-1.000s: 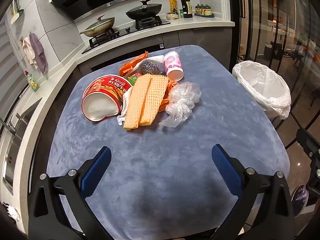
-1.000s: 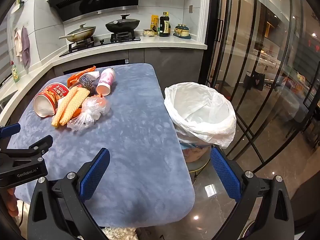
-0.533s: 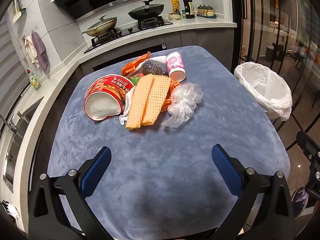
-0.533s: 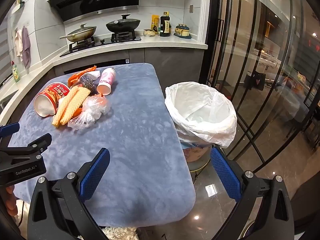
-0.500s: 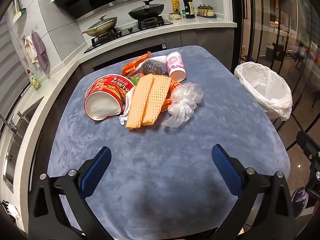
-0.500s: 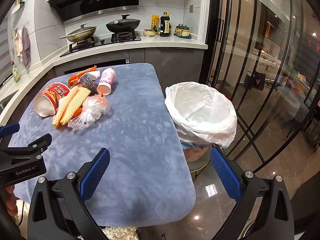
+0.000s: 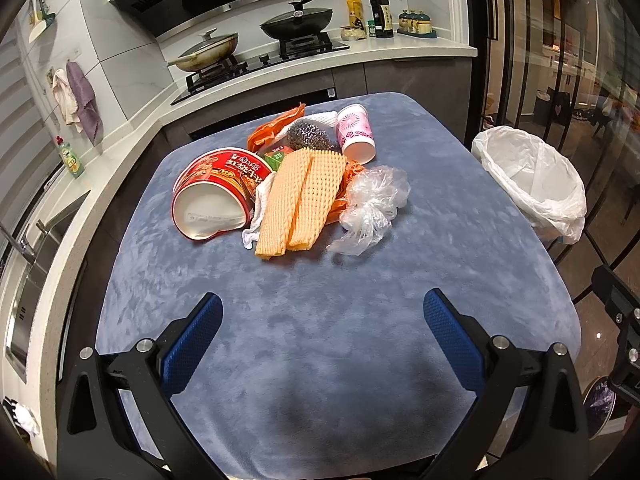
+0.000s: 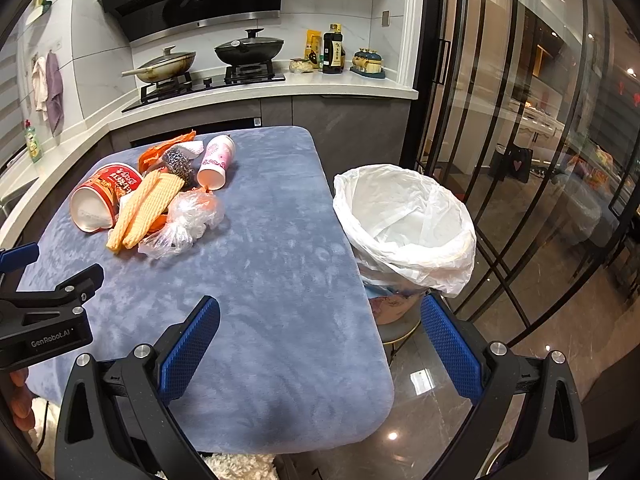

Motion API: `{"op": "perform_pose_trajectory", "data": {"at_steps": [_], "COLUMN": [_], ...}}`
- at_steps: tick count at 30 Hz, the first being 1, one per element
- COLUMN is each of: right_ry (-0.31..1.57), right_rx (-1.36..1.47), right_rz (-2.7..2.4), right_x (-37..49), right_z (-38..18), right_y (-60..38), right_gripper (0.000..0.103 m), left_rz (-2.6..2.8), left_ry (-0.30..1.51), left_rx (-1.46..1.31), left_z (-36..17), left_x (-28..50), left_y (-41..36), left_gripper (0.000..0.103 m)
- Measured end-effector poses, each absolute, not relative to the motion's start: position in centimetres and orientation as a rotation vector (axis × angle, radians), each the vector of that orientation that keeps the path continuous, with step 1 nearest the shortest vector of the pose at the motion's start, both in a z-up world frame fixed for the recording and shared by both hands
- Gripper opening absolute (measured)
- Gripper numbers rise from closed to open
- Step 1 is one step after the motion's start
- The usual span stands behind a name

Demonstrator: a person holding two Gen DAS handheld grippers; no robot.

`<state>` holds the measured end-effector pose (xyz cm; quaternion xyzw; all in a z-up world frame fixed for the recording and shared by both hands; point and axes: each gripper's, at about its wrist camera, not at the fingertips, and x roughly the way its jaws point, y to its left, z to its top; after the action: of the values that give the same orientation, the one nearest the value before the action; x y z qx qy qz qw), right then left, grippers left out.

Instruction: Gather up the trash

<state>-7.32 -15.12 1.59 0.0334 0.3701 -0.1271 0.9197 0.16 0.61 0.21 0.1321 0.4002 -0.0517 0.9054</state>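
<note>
A pile of trash lies at the far side of the blue table (image 7: 320, 340): a red noodle bowl (image 7: 214, 192) on its side, two orange foam nets (image 7: 300, 196), a crumpled clear plastic bag (image 7: 372, 204), a pink paper cup (image 7: 356, 134), a steel scourer (image 7: 308, 136) and an orange wrapper (image 7: 276, 126). The pile also shows in the right wrist view (image 8: 160, 200). A bin with a white liner (image 8: 404, 224) stands right of the table. My left gripper (image 7: 320, 332) is open and empty over the near table. My right gripper (image 8: 320, 336) is open and empty over the table's right edge.
A kitchen counter (image 7: 360, 60) with a stove, pans and bottles runs behind the table. Glass doors (image 8: 520, 120) stand to the right of the bin. The left gripper's body (image 8: 44, 320) shows at the left of the right wrist view.
Both grippers have drifted very slightly; the views are almost the same. Nothing in the trash pile has moved.
</note>
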Motion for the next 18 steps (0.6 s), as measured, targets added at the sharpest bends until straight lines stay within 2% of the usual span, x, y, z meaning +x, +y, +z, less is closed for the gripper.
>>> {"op": "perform_pose_trajectory", "data": {"at_steps": [18], "right_ry": [0.758], "right_rx": [0.067], "right_rz": [-0.261], "right_x": [-7.23], "right_z": [1.67], "right_y": [-14.96], "right_gripper": [0.096], "left_rz": [-0.108], "left_ry": [0.823], "left_rx": [0.272], "left_z": [0.31], "left_x": [0.10], "left_y": [0.75], "left_gripper": [0.096]}}
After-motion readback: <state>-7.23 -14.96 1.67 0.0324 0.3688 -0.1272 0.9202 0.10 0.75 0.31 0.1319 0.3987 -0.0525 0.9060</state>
